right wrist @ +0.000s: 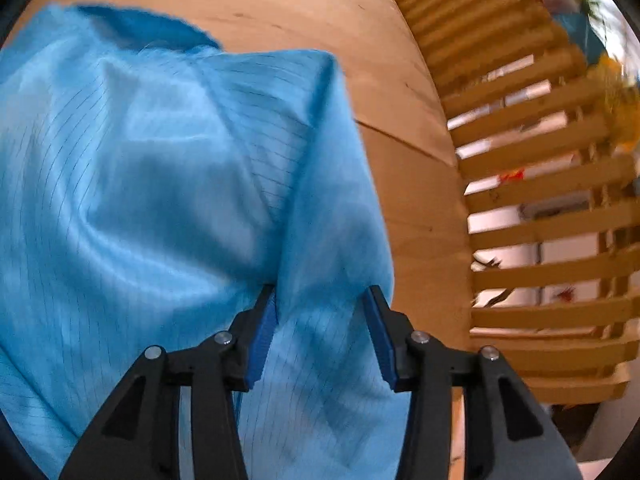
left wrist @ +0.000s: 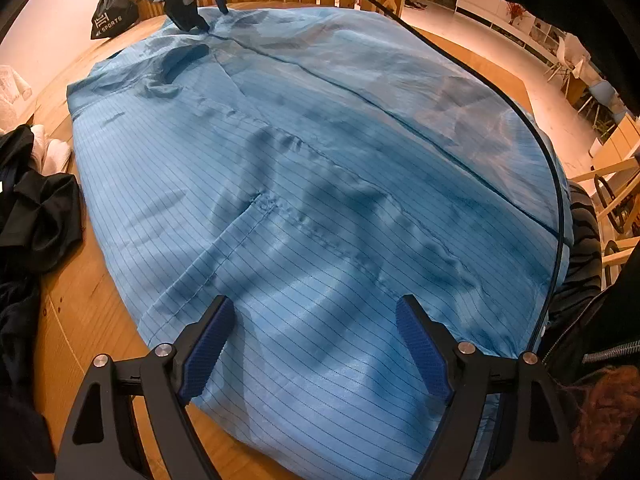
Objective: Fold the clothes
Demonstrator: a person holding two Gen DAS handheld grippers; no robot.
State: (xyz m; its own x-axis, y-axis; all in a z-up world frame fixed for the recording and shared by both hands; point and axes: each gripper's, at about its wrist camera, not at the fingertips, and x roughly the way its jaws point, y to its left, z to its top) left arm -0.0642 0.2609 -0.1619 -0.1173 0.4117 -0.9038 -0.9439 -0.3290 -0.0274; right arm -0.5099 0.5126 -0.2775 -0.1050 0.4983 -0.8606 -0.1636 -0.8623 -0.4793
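Note:
A light blue pinstriped garment [left wrist: 304, 184] lies spread over a wooden table [left wrist: 88, 304], with a seam running across it. My left gripper [left wrist: 316, 312] is open, its blue-padded fingers [left wrist: 208, 348] just above the garment's near edge, holding nothing. My right gripper [left wrist: 208, 16] shows at the garment's far end. In the right wrist view the right gripper [right wrist: 322, 300] is open with a raised fold of the blue garment [right wrist: 168, 184] lying between its fingers [right wrist: 262, 340]. The view is blurred, so contact with the cloth is unclear.
Dark clothes [left wrist: 36, 220] are piled at the table's left edge. A black sports bag [left wrist: 114, 14] sits at the far left. A wooden slat fence [right wrist: 536, 208] stands beyond the table. A black cable [left wrist: 556, 184] arcs over the garment's right side. Chairs [left wrist: 616, 196] stand to the right.

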